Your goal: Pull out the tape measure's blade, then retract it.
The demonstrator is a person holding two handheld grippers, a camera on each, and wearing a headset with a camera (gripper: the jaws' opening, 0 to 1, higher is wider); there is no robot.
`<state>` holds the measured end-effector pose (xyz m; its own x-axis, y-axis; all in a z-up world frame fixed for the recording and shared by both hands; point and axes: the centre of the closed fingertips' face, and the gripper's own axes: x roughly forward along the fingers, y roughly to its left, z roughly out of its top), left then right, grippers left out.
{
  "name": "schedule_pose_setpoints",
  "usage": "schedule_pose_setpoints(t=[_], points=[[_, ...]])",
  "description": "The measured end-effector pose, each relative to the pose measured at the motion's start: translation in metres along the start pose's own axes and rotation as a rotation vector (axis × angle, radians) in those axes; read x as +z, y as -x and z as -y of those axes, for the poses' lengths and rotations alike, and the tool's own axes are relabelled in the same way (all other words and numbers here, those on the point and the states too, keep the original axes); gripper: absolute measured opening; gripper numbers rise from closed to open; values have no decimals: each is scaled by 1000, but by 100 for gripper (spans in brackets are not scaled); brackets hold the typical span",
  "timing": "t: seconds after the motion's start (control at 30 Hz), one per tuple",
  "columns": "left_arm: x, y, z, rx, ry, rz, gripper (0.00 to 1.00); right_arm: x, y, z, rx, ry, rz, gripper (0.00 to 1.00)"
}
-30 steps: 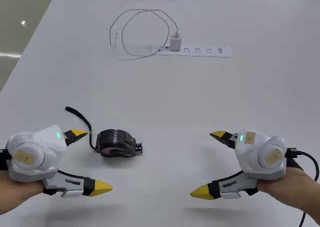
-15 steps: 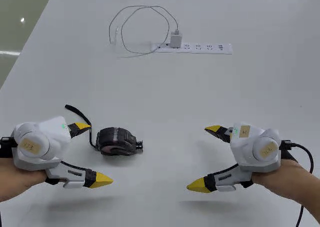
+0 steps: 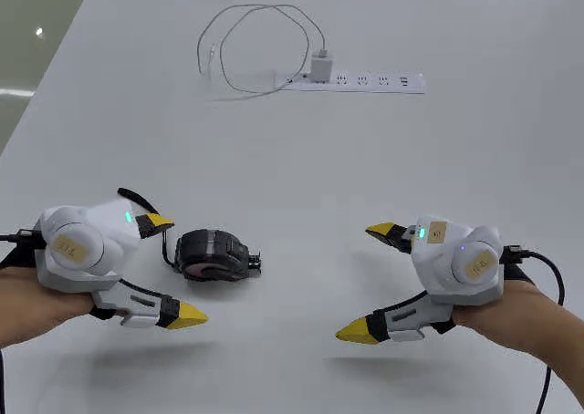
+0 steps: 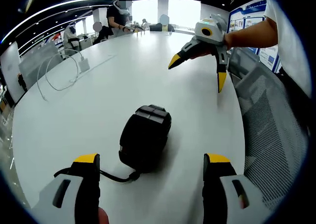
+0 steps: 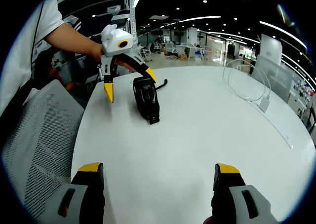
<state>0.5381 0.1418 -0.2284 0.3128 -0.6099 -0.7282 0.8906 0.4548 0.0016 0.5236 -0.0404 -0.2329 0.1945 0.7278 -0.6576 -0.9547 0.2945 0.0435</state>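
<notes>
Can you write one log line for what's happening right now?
left hand-held gripper: open, by tape measure | right hand-held gripper: open, apart from it | status: unextended, untouched

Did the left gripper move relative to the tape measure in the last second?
Yes. Against the unmoved tape measure, the left gripper has shifted forward, away from the person; the open jaws now flank the tape measure's end.
</notes>
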Motion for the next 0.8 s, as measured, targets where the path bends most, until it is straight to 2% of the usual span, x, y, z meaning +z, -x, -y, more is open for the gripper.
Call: schedule_pose_setpoints(t=[0.33, 0.6, 0.8], points=[[0, -7, -4, -22, -24, -32, 77, 2, -4, 2, 5, 5, 1, 91], [-3, -11, -7, -43, -33, -74, 67, 4, -7, 3, 10, 6, 4, 91], [-4, -13, -9, -50, -41, -88, 59, 5, -8, 3, 12, 6, 7, 91]])
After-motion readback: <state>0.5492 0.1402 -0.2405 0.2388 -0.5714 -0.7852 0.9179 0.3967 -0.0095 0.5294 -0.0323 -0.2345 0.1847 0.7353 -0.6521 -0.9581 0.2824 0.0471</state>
